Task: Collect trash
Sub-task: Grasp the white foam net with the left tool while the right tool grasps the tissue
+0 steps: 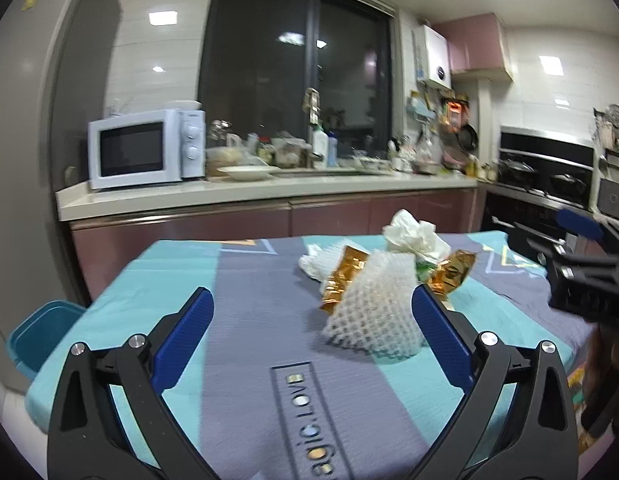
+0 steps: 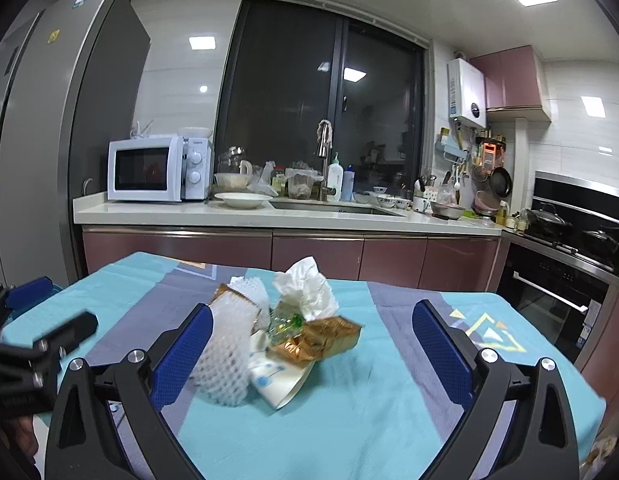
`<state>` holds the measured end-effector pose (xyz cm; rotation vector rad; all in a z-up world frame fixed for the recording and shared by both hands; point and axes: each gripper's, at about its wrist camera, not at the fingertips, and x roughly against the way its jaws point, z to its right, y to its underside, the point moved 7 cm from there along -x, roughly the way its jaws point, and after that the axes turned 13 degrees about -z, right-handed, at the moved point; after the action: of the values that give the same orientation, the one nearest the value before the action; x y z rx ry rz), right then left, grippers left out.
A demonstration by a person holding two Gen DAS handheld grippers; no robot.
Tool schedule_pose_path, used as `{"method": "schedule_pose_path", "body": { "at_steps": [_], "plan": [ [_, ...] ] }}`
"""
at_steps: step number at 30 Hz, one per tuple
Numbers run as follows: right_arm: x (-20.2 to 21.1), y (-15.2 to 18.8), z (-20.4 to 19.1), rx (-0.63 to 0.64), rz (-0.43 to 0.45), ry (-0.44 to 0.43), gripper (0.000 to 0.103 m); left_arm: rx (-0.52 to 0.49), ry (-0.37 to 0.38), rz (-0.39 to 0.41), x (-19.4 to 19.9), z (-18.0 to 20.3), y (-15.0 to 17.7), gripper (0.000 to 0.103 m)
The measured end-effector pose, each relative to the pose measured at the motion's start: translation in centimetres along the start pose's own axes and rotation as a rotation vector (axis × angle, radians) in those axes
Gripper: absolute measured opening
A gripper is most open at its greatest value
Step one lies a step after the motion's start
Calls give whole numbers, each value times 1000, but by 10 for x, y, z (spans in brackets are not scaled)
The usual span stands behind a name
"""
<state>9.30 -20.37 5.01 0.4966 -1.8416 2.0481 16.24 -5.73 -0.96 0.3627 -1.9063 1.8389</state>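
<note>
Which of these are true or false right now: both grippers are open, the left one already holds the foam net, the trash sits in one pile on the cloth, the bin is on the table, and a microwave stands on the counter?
1. Both grippers are open. True: the left gripper and right gripper stand wide apart.
2. The left gripper holds the foam net. False: it lies on the tablecloth, ungripped.
3. The trash is in one pile. True: net, tissue and gold wrapper are bunched together.
4. The blue bin is on the table. False: it sits beside the table, lower down.
5. A microwave is on the counter. True.
</note>
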Motion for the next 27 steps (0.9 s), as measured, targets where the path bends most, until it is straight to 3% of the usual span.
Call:
{"method": "schedule_pose_path", "body": {
  "at_steps": [14,20,27],
  "plan": [
    [-104,-36,21,16,-269,-166,97,-131,128,-184,-115,58,-31,98],
    [-139,-33,24,32,-349,-203,97,-137,164,-217,-147,69,-33,98],
    [-174,-39,17,73,-420,-259,97,-212,147,-195,-153,85,-25,94]
  ]
}}
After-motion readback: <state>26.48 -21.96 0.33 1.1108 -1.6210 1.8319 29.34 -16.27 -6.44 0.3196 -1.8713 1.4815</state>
